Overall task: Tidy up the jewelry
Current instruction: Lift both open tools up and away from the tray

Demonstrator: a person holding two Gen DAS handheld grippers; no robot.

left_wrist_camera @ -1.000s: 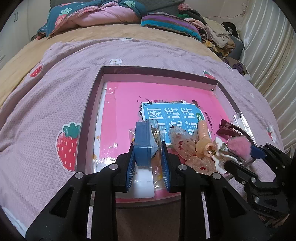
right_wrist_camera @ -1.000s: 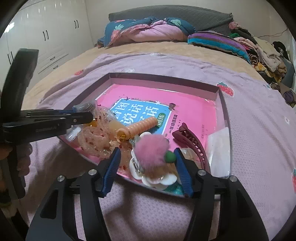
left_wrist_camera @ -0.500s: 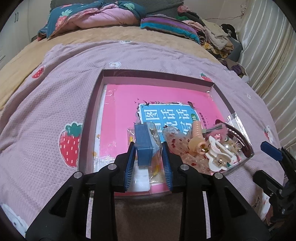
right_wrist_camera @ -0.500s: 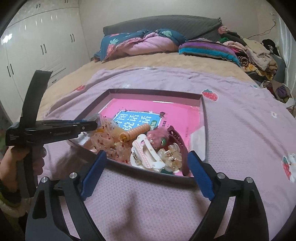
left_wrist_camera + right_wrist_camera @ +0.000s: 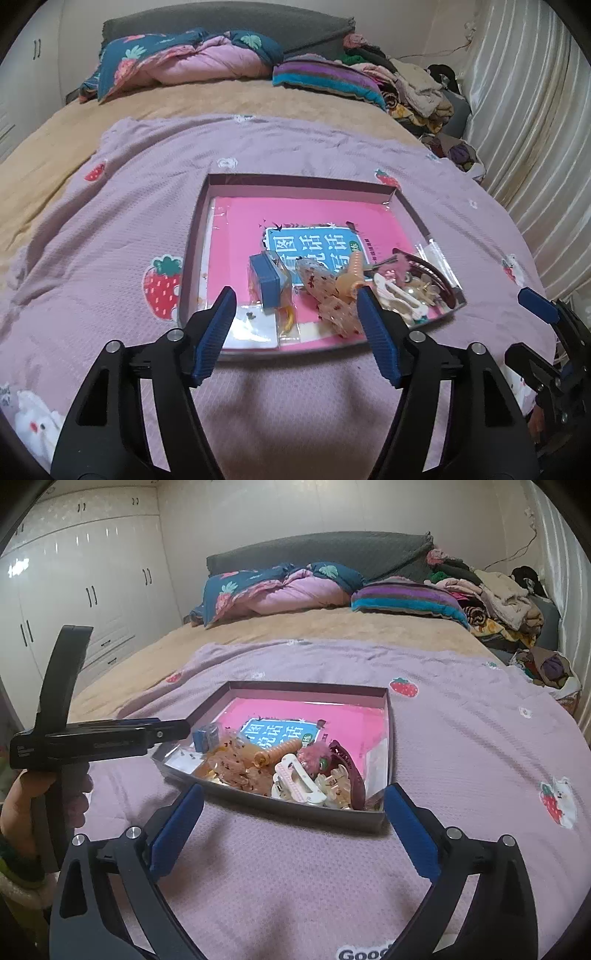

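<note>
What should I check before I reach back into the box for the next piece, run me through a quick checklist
1. Left gripper empty: ok, jaws opening, nothing between them.
2. Right gripper empty: ok, jaws opening wide, nothing between them.
3. Blue box set down: ok, it lies inside the tray on the pink book.
4. Hair clips inside the tray: ok, piled in the near corner, none on the bedspread.
5. Both grippers outside the tray: ok, both fingertips are short of its near wall.
6. Small jewelry in the clear bags: cannot tell, too small.
</note>
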